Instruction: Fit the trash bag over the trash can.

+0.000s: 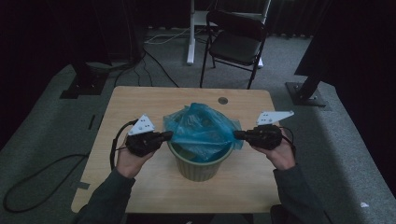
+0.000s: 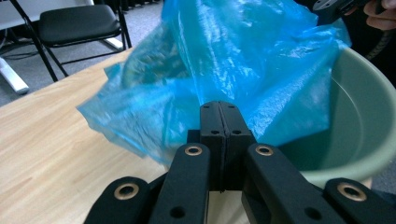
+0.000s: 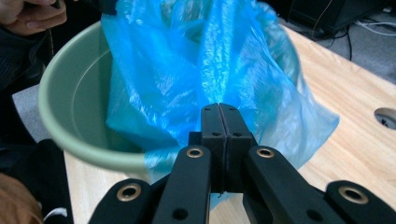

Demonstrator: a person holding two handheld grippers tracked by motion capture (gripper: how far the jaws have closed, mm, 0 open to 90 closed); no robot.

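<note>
Lining step: the left gripper (image 1: 167, 136) and the right gripper (image 1: 238, 135) are each pinching, jaws fully closed, an opposite edge of the blue bag (image 1: 201, 130) sitting in the green bin (image 1: 198, 169) on the bench (image 1: 135, 100). Next, judged: spreading the edges over the rim.

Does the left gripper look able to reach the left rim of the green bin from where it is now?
Probably yes. The left gripper is shut on the blue bag right beside the green bin, with nothing between them but bag film, though it would have to let go first.
</note>
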